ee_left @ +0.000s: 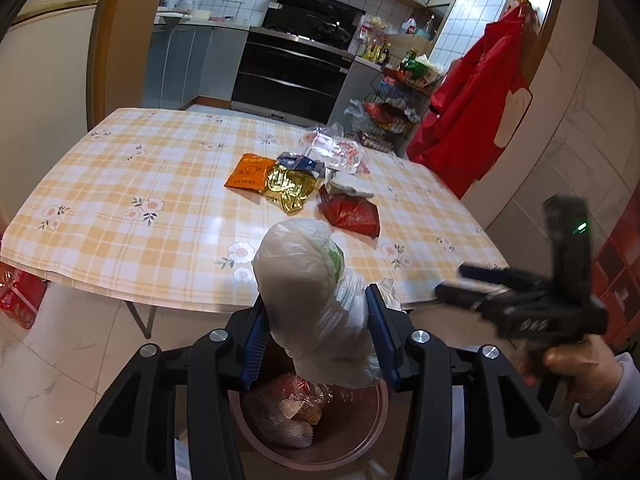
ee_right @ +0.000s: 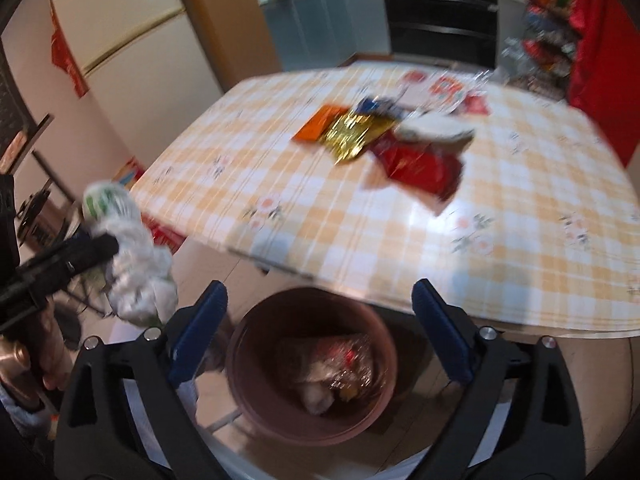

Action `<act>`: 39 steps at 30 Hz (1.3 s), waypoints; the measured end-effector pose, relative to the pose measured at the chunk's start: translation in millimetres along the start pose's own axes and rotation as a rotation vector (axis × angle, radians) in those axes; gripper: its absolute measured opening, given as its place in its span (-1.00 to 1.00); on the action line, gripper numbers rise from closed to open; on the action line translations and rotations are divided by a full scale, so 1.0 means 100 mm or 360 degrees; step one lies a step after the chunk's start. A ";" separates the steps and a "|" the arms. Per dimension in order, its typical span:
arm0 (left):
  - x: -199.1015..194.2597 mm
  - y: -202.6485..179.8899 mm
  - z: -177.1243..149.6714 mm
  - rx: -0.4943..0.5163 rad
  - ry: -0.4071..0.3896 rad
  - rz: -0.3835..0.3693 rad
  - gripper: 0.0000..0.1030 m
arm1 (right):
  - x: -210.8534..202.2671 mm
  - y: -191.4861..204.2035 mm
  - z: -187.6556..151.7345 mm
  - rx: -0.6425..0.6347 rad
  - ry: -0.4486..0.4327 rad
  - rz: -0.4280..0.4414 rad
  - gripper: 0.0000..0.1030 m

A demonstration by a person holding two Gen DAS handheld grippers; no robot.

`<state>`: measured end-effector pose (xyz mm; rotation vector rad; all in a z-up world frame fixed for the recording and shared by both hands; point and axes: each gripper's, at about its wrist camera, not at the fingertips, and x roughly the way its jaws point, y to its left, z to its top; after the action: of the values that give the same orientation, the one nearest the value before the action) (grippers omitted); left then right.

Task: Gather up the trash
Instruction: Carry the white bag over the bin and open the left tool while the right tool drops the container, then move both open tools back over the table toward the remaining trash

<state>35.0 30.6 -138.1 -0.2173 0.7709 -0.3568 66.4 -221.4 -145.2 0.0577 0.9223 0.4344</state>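
Note:
My left gripper (ee_left: 318, 312) is shut on a crumpled white plastic bag (ee_left: 308, 292) and holds it above a brown trash bin (ee_left: 374, 436) that has wrappers in it. The bag also shows in the right wrist view (ee_right: 132, 256), at the left. My right gripper (ee_right: 320, 320) is open and empty over the same bin (ee_right: 256, 396); it appears blurred at the right of the left wrist view (ee_left: 460, 280). On the checked table (ee_left: 120, 216) lie an orange packet (ee_left: 248, 170), a gold wrapper (ee_left: 288, 188), a red wrapper (ee_left: 352, 212) and clear plastic (ee_left: 340, 152).
The bin stands on the tiled floor just off the table's near edge. A fridge (ee_right: 132, 52) is at the left, an oven (ee_left: 292, 68) behind the table, a wire rack (ee_left: 392, 108) and a hanging red garment (ee_left: 472, 112) at the right.

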 end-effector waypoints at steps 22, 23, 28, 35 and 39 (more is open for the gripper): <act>0.49 -0.19 -0.17 0.0062 0.0206 0.0052 0.25 | -0.36 -0.62 -0.07 0.0185 -0.0245 -0.0194 0.89; 0.48 -0.17 -0.16 0.0051 0.0193 0.0075 0.40 | -0.35 -0.62 -0.08 0.0186 -0.0241 -0.0195 0.89; 0.41 -0.01 -0.13 -0.0023 0.0126 0.0184 0.73 | -0.30 -0.60 -0.10 0.0188 -0.0223 -0.0197 0.89; 0.39 0.12 -0.12 -0.0049 0.0103 0.0266 0.79 | -0.23 -0.58 -0.10 0.0160 -0.0201 -0.0231 0.89; 0.41 0.17 -0.12 -0.0058 0.0092 0.0286 0.79 | -0.18 -0.59 -0.10 0.0139 -0.0187 -0.0266 0.89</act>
<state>57.4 29.9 -178.1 -0.1710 0.8479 -0.1797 68.6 -283.3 -151.3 0.0839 0.8228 0.2333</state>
